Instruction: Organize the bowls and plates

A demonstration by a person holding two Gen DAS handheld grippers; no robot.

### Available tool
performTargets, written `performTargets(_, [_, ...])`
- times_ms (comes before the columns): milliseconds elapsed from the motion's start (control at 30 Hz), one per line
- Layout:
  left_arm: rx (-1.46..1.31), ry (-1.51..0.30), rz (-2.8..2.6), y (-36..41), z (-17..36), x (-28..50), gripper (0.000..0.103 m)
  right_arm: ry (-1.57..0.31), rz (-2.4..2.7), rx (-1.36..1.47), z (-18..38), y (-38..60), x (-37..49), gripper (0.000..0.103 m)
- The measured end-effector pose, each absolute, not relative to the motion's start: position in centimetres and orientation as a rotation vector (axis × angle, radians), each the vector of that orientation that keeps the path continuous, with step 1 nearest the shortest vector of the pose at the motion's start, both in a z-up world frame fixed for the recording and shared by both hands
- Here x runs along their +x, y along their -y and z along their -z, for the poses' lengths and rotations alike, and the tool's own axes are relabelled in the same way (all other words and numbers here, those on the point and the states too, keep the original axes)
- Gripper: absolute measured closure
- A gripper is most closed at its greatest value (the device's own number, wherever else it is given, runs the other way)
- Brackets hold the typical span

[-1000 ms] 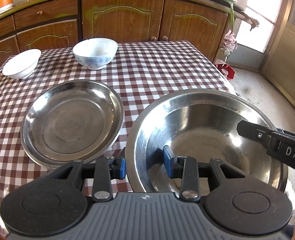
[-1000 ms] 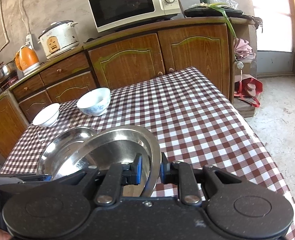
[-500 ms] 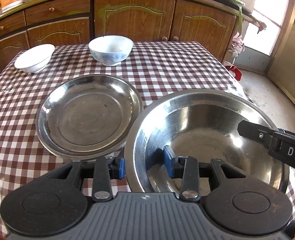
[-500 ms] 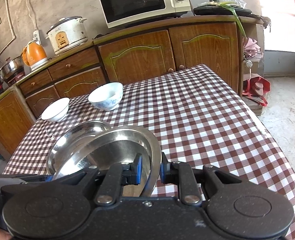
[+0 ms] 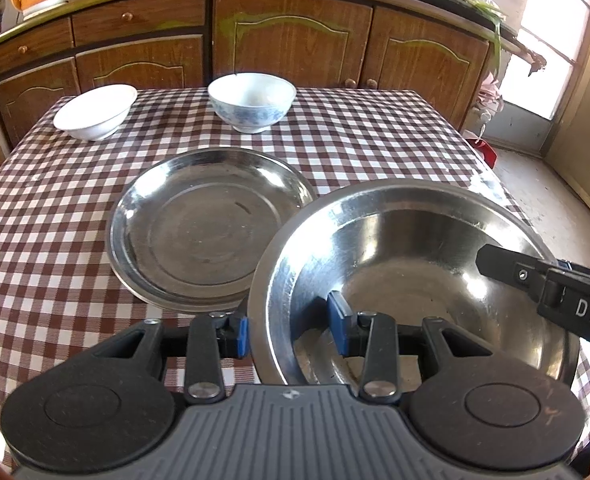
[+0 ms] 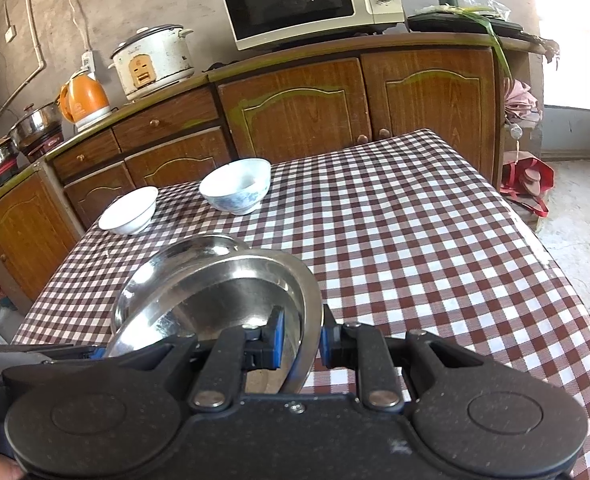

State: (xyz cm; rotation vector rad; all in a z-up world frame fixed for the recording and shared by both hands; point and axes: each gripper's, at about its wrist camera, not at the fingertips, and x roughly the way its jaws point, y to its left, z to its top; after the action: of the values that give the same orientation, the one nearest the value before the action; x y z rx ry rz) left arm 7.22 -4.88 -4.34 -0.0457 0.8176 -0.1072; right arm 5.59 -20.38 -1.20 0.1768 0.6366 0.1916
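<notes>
A deep steel plate (image 5: 415,240) hangs above the checked table (image 5: 375,148), held from both sides. My left gripper (image 5: 289,328) is shut on its near rim, one blue pad outside and one inside. My right gripper (image 6: 299,344) is shut on the plate's right rim (image 6: 309,312). A second steel plate (image 5: 207,228) lies flat on the cloth, and the held plate's left edge overlaps its right edge. At the table's far side stand a white bowl (image 5: 95,114) and a blue-patterned bowl (image 5: 251,102).
Wooden cabinets (image 6: 303,112) run behind the table, carrying a microwave (image 6: 307,0), a rice cooker (image 6: 151,60) and an orange kettle (image 6: 83,98). The table's right edge (image 6: 535,248) drops to a concrete floor with a red bag (image 6: 529,180).
Both grippers have carried the held plate leftward across the table. Its rim now overlaps the lying plate. The bowls and the lying plate appear further right in the left wrist view.
</notes>
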Motion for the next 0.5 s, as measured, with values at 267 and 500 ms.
performTargets(267, [-0.052,-0.810,0.084,3.3,4.2,6.6,0.063,-0.635,-0.218,0.165,0.9,18.7,5.5,0.080])
performTargets(500, [-0.074,-0.804,0.061,1.9,3.9,6.1,0.063,-0.632,-0.243,0.151,0.6,17.0,5.2,0.080])
